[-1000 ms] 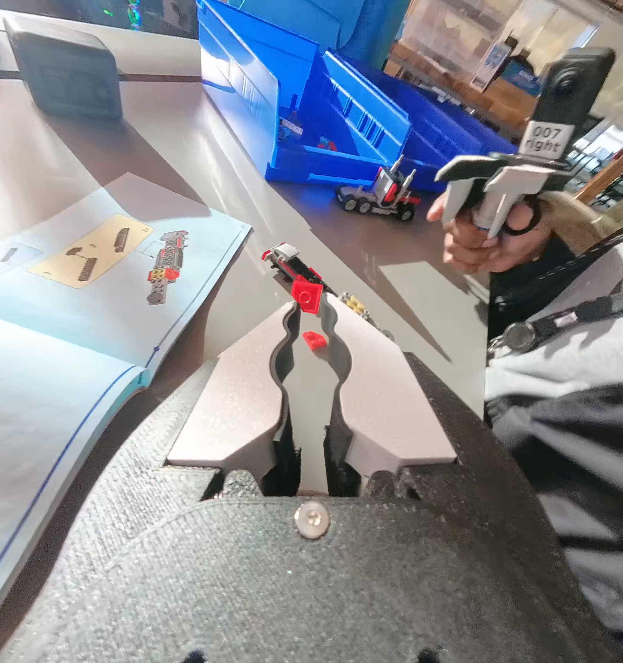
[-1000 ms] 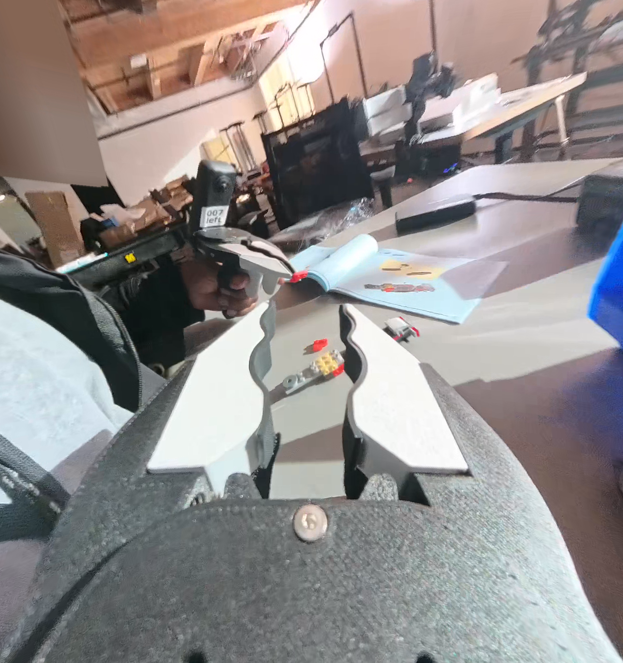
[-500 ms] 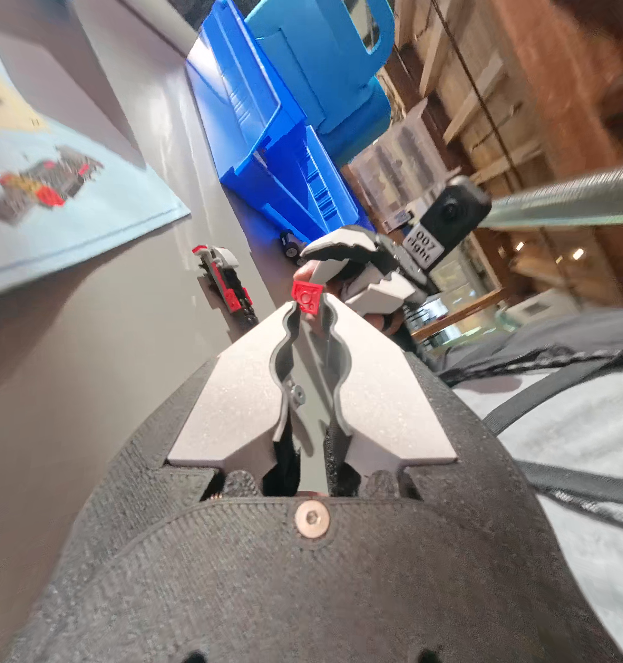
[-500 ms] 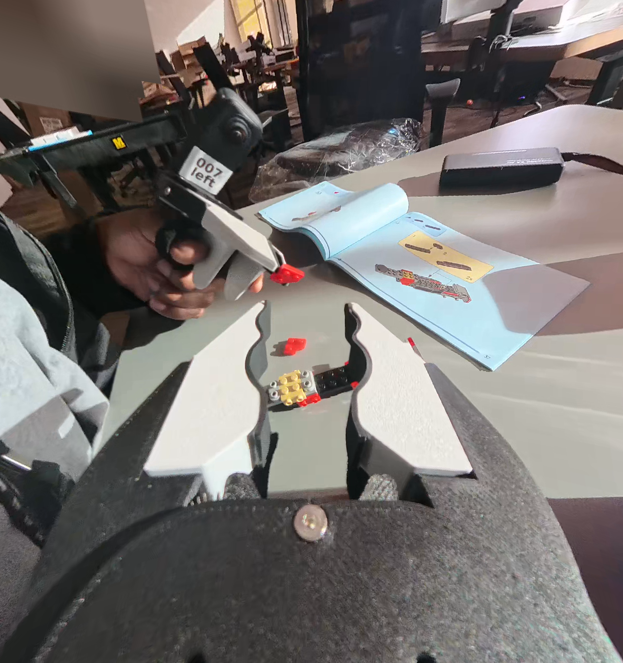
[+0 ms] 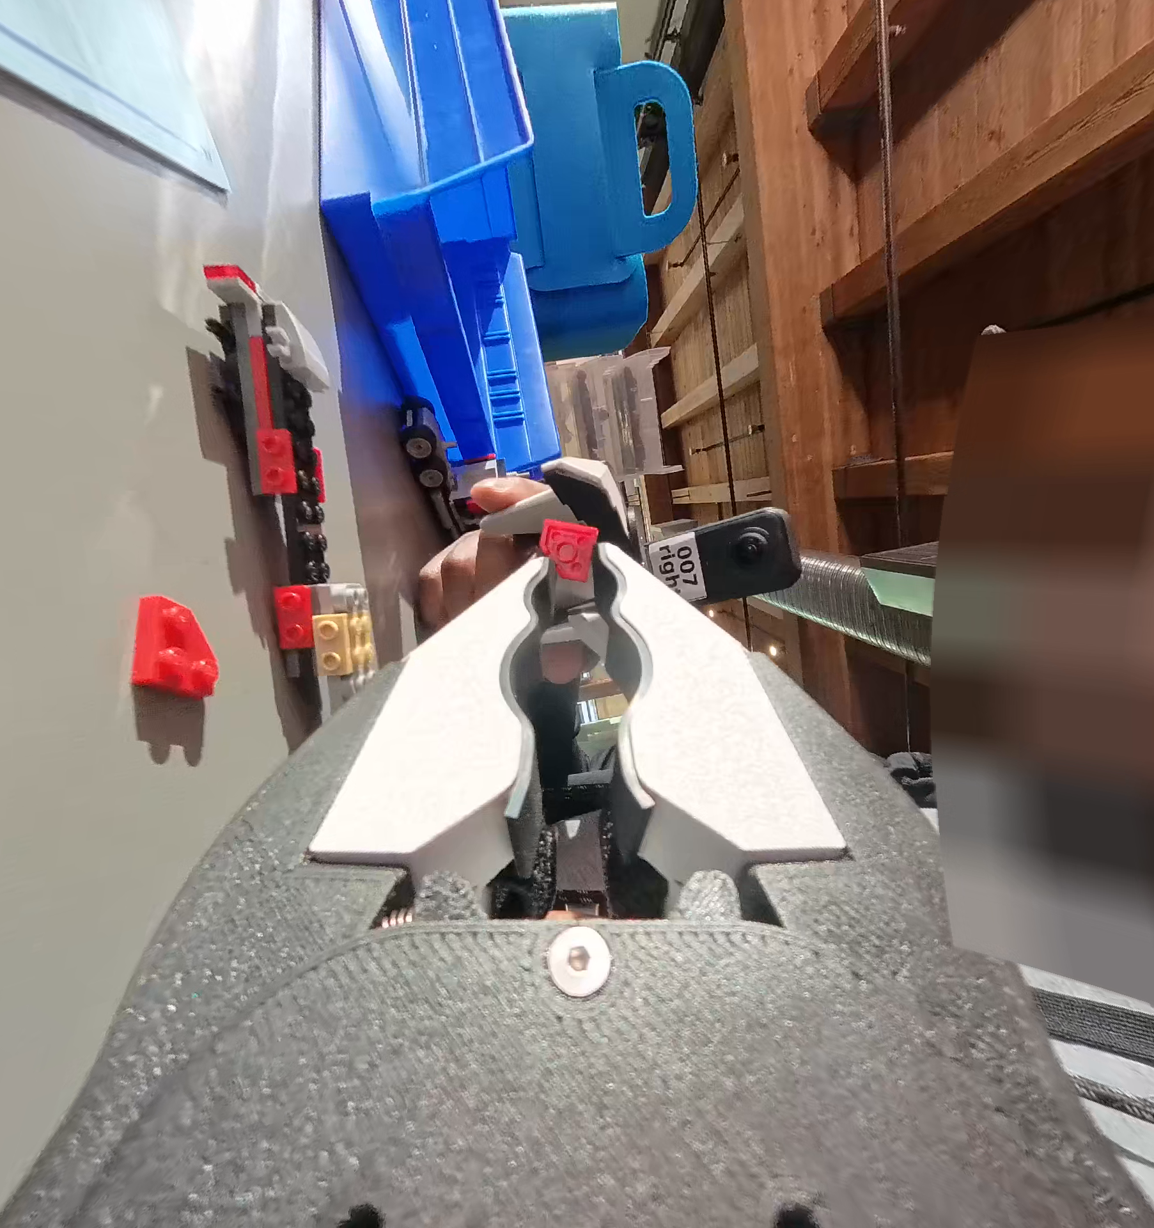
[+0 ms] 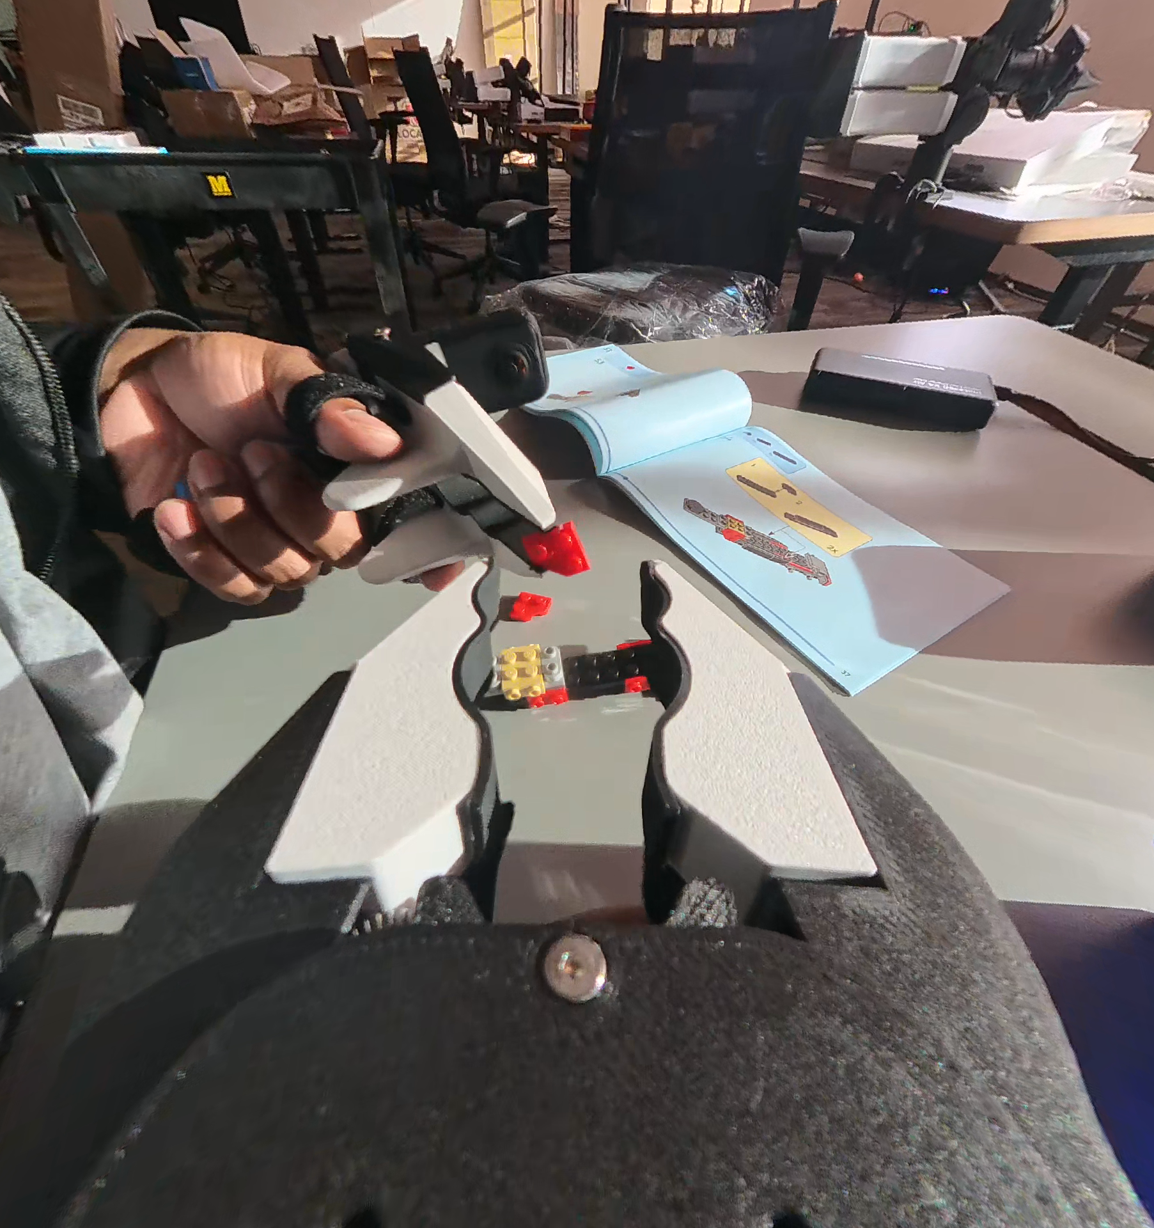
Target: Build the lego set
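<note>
Left gripper clamped on red wedge plate, right gripper fingers apart over long lego build, second red wedge plate just beyond

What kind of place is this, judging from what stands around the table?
Probably a shared workshop or lab office: office chairs and long work desks stand behind the grey table, cardboard boxes are piled at the back, and wooden shelving lines one wall.

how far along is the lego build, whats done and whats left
Done: a long black, grey and red lego assembly lies on the grey table. In hand: the left gripper is shut on a small red wedge plate, not yet attached. Left: a second red wedge plate lies loose; the right gripper is open, empty.
</note>
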Demonstrator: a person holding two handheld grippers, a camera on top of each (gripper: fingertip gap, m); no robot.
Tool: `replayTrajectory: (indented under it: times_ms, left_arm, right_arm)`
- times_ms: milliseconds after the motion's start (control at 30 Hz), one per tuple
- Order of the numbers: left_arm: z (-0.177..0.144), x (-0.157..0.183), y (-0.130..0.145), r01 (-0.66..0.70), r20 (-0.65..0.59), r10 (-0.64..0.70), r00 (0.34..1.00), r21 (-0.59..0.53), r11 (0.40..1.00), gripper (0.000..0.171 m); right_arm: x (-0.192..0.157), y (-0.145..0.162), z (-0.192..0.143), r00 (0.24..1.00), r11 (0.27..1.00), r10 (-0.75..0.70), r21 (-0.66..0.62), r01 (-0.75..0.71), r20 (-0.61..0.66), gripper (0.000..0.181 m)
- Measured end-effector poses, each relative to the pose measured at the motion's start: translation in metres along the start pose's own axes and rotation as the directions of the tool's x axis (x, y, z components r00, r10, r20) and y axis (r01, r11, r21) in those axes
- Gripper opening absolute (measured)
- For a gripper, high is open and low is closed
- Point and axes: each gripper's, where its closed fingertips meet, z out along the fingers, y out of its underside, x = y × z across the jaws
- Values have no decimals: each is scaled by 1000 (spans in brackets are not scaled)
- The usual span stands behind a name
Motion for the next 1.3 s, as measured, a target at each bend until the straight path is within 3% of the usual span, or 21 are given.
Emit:
replayTrajectory:
  times_ms: [400,567,633,700,767,833,1000,1067,1133,1200,1300]
  left_arm:
    - [8,-1,28,17,43,-16,999,-31,999,12]
    - [3,5,26,-108,89,111,990,-40,993,13]
    - [-4,3,19,-204,161,209,965,-45,978,14]
    - [-14,-15,10,-359,343,374,862,-109,927,19]
    - [-27,-36,5,-473,515,530,674,-251,845,33]
    - [-31,-49,6,-511,584,621,522,-369,776,44]
    - [-19,-69,20,-511,596,714,367,-512,691,55]
    - [-17,-72,19,-527,604,731,316,-529,665,52]
    - [-18,-75,16,-535,616,738,276,-540,650,38]
    - [-16,-74,17,-533,613,728,306,-524,665,29]
    - [-13,-71,20,-510,612,654,445,-428,747,29]
  right_arm:
    - [-24,10,-8,988,987,-153,-41,154,23,19]
    - [-21,9,-18,993,993,-119,-27,118,-7,18]
    - [-17,9,-23,996,996,-87,-20,87,-28,18]
    - [-11,10,-27,997,998,-52,-25,50,-55,18]
    - [-6,13,-31,996,999,-24,-37,21,-86,18]
    - [-1,16,-33,993,999,-3,-50,-3,-114,18]
    - [2,21,-37,990,996,35,-78,-46,-133,18]
    - [3,23,-38,990,995,47,-84,-58,-135,18]
    - [2,23,-39,990,994,54,-83,-65,-130,18]
    - [2,24,-39,990,993,63,-86,-75,-126,18]
    - [1,25,-39,990,992,76,-95,-87,-115,19]
